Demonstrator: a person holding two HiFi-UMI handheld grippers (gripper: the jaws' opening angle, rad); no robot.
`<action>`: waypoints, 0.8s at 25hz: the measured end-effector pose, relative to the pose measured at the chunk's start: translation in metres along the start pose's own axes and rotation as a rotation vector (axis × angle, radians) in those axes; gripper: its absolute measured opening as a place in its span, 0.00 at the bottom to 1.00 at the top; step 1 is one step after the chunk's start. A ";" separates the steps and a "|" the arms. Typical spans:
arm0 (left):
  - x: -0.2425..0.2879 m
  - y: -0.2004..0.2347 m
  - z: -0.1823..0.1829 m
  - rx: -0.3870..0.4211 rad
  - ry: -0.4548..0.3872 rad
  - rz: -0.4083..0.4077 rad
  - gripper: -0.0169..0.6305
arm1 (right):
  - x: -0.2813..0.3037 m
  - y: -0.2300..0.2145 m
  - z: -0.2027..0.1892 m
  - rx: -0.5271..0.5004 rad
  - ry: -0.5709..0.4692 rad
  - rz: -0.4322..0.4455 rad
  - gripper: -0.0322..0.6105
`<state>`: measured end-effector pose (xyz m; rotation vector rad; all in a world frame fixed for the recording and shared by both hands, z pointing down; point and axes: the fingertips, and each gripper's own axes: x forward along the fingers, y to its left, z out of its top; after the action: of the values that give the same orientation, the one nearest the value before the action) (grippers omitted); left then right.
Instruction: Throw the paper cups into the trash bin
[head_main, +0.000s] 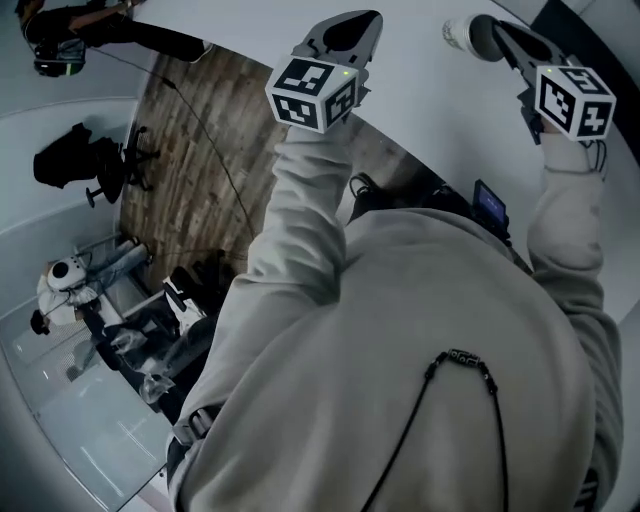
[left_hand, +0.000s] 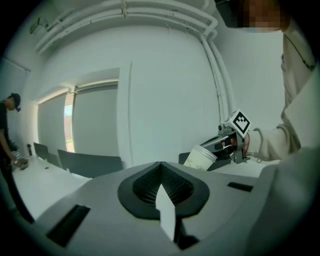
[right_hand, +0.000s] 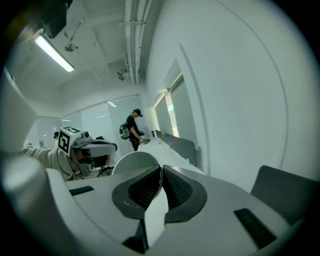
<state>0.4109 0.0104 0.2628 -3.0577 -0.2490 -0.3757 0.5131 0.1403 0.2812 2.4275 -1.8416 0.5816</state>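
Fingers of my right gripper (right_hand: 161, 172) are clamped on the wall of a paper cup (right_hand: 132, 162), held tilted in the air above the white table (head_main: 430, 110). Fingers of my left gripper (left_hand: 161, 170) are closed together with nothing between them, raised near the table's edge.

Cool, even light comes from a ceiling strip lamp (right_hand: 54, 52) and a bright window (left_hand: 68, 125), so shadows stay soft, and the head view looks dim and grey over my sweater (head_main: 420, 370). Both gripper views bend hard at the edges into black corners, curving the walls. My left gripper (left_hand: 161, 172) and right gripper (right_hand: 161, 175) sit close to the lens and slightly soft, and the paper cup (right_hand: 136, 167) in the right jaws looks pale and low in contrast.
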 end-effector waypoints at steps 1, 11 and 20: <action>-0.022 0.020 -0.013 -0.014 -0.005 0.043 0.02 | 0.021 0.018 -0.005 -0.011 0.006 0.032 0.11; -0.238 0.178 -0.086 -0.099 -0.053 0.379 0.02 | 0.188 0.221 -0.004 -0.157 0.080 0.294 0.11; -0.438 0.257 -0.139 -0.171 -0.090 0.629 0.02 | 0.287 0.432 -0.010 -0.289 0.158 0.538 0.11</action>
<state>0.0014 -0.3194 0.2827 -3.0913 0.7610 -0.2236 0.1704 -0.2490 0.2989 1.6577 -2.3186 0.4659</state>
